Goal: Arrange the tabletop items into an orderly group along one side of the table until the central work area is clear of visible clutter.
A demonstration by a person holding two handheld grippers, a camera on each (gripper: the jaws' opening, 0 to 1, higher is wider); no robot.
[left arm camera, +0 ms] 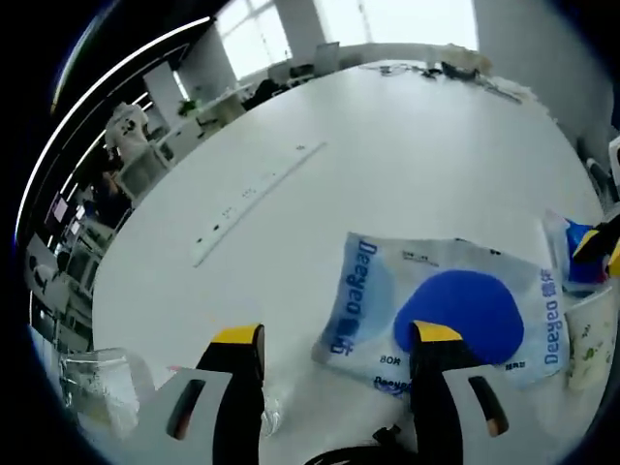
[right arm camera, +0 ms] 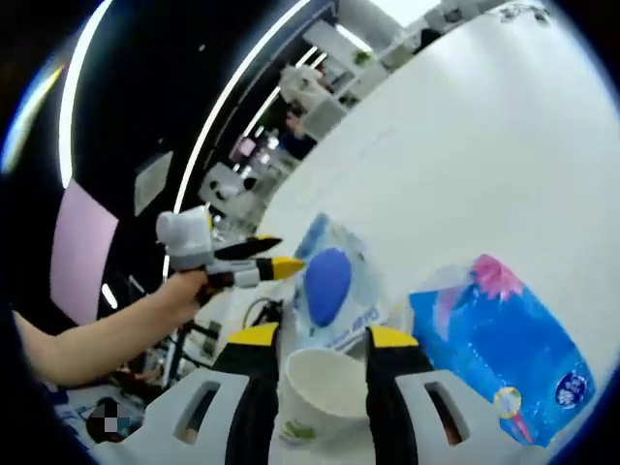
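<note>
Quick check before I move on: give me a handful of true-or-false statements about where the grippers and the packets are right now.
1. The right gripper has a white paper cup between its jaws. True.
2. The left gripper is clamped on the white and light-blue wipes packet with the dark blue oval. False: its jaws stand open, one tip over the packet, nothing between them.
3. A bright blue plastic packet with a pink flower lies on the white table beside the cup. True.
4. The wipes packet stands upright on its edge. False: it lies flat.
5. A long clear ruler lies on the table beyond the wipes packet. True.
</note>
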